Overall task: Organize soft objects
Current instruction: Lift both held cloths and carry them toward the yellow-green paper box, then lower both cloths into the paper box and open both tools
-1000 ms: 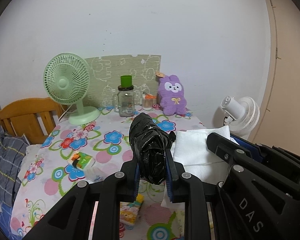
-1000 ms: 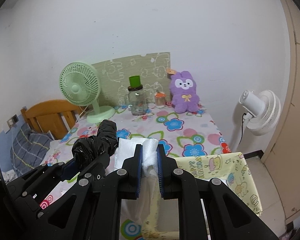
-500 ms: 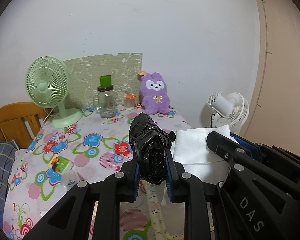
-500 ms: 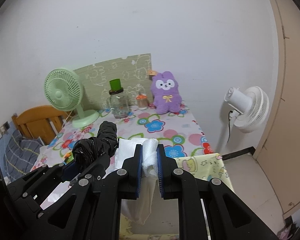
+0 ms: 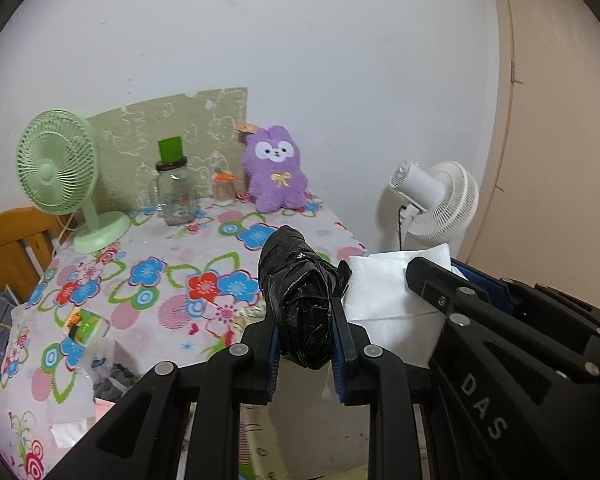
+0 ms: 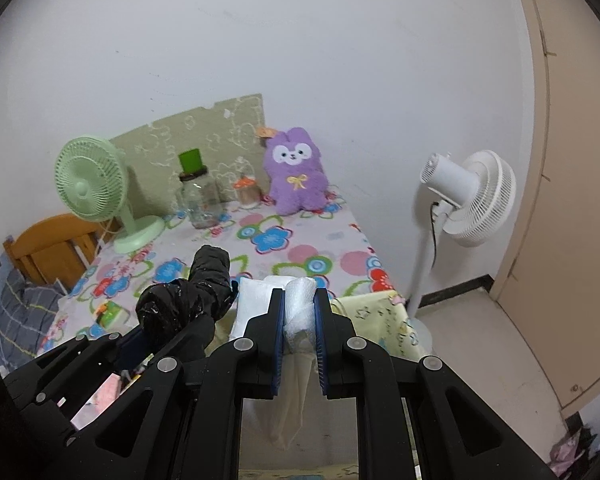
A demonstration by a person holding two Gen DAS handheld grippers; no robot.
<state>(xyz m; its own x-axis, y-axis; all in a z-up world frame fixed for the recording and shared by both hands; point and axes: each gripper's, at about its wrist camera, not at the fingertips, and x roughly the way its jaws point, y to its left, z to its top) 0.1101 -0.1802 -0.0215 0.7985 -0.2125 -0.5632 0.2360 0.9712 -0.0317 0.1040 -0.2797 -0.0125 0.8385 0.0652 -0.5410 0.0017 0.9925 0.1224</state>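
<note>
The left gripper [image 5: 303, 332] is clamped on a crumpled black plastic bag [image 5: 300, 292], which sticks up from between its pads, above the near edge of the flowered tablecloth [image 5: 172, 276]. Just to the right of the bag, the right gripper [image 6: 300, 320] is closed on a bunched white cloth [image 6: 298, 304]; the cloth's loose end hangs down below its fingers. Bag and cloth sit side by side, touching or nearly so. At the far end of the tablecloth, a purple plush rabbit [image 5: 277, 176] leans against the wall, with a glass jar [image 5: 175, 192] and a green desk fan [image 5: 60, 168] to its left. A white standing fan [image 6: 468, 196] stands on the floor beyond the tablecloth's right edge.
</note>
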